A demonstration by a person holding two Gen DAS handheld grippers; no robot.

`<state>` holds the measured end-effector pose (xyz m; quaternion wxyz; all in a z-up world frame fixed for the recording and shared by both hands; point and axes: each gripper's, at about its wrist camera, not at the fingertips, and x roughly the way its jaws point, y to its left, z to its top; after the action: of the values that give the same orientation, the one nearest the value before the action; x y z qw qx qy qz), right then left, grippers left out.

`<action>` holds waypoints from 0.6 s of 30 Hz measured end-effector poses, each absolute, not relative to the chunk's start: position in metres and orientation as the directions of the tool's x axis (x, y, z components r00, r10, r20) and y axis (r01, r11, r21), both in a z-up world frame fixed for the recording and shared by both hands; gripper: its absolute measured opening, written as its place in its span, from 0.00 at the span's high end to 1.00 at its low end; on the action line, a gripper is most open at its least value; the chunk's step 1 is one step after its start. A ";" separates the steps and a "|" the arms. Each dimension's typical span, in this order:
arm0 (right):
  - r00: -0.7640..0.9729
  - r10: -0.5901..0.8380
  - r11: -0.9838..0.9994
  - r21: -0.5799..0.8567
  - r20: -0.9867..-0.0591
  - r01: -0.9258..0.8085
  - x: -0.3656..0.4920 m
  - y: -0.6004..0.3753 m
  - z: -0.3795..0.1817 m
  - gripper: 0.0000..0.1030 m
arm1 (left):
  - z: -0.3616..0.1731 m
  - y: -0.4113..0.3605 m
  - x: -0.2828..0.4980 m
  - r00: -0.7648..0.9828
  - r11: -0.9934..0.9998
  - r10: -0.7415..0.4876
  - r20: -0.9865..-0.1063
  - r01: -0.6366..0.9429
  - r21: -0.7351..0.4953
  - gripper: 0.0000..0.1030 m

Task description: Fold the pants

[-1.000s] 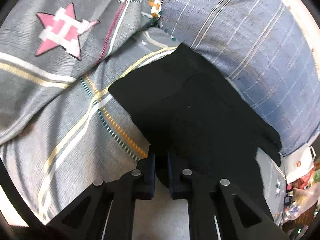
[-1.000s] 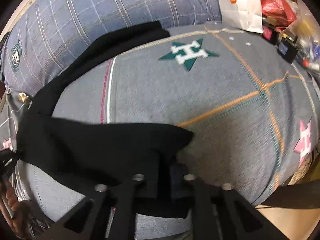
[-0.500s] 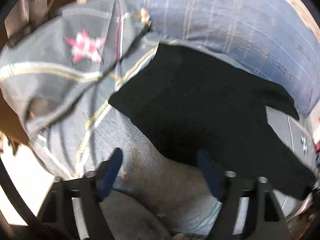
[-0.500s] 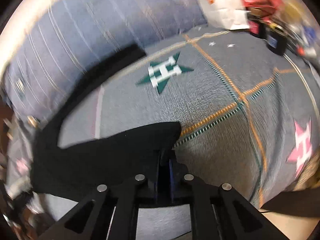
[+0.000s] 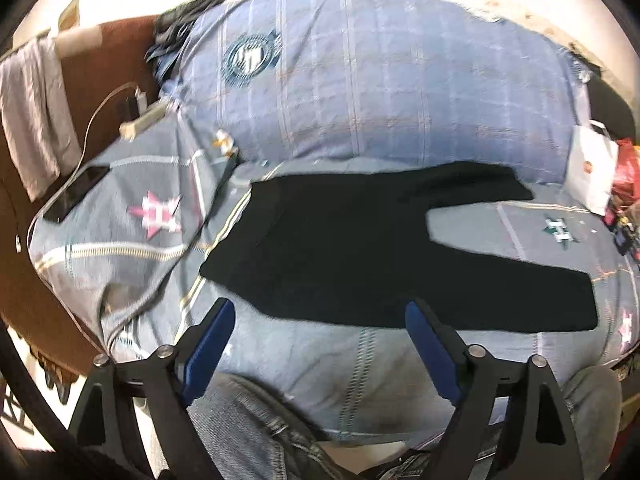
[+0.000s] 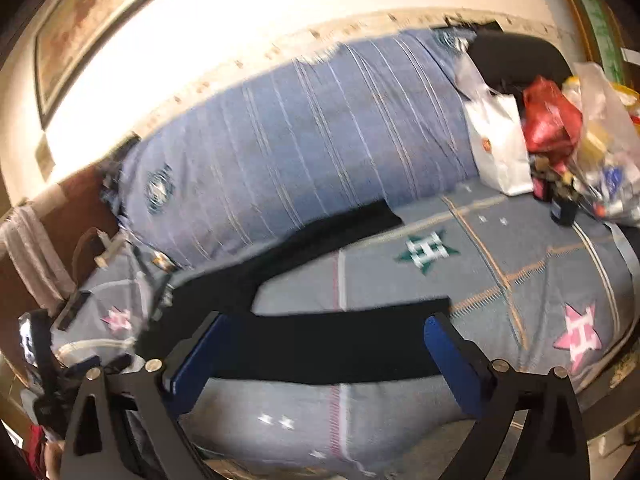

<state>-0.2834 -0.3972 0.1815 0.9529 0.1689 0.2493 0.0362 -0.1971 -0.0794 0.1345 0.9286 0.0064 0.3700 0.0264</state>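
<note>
The bed point(image 5: 280, 360) is carrying the flat pants point(image 5: 360, 248); both hand-held grippers, left point(image 5: 320, 312) and right point(image 6: 324, 324), are hovering wide open, gripping nothing.

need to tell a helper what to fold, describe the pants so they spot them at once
Start at the long blue striped bolster along the wall. On the grey star-patterned bedspread just in front of it lie the pants, spread flat with both legs apart. They are the only plain black item on the bedspread.
</note>
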 end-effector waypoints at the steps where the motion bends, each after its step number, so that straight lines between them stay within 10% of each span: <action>1: 0.883 0.163 0.934 0.356 -0.441 0.006 -0.289 -0.393 0.185 0.03 | 0.140 -0.079 -0.207 0.731 0.999 0.045 -0.681 -0.034 0.031 0.10; 18: 0.782 0.218 0.937 0.348 -0.584 -0.001 -0.226 -0.397 0.186 0.03 | 0.164 -0.123 -0.204 0.773 0.995 0.016 -0.635 0.048 0.084 0.10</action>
<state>-0.2257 -0.3971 0.1861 0.9290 0.1669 0.3250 0.0588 -0.2043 -0.1227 0.1637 0.9402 0.0476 0.3371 -0.0086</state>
